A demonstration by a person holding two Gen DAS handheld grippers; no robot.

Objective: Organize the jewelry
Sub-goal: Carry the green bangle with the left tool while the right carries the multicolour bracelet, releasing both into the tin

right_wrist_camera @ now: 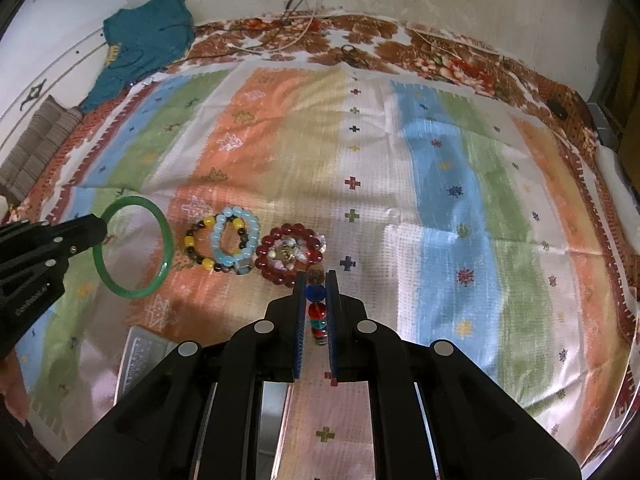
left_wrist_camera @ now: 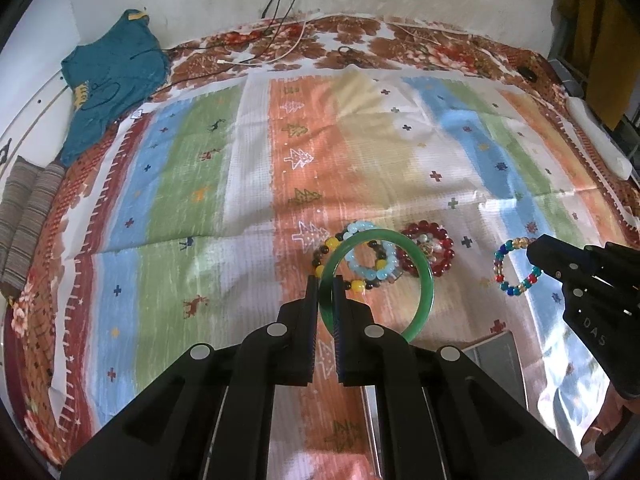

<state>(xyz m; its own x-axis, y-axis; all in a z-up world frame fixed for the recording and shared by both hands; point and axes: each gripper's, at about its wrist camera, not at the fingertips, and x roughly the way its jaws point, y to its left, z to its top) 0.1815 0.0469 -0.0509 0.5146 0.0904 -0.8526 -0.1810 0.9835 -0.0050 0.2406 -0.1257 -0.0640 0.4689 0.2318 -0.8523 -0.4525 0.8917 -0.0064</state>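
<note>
Pinching bangle (left_wrist_camera: 425,280), apparently raised.

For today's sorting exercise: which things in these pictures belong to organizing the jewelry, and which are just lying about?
Part of the job:
- green bangle, held by the left gripper
- multicolored bead bracelet, held by the right gripper
- yellow-and-dark bead bracelet
- pale blue bead bracelet
- red bead bracelet

Just lying about:
- teal garment
- cables
- striped cloth
</note>
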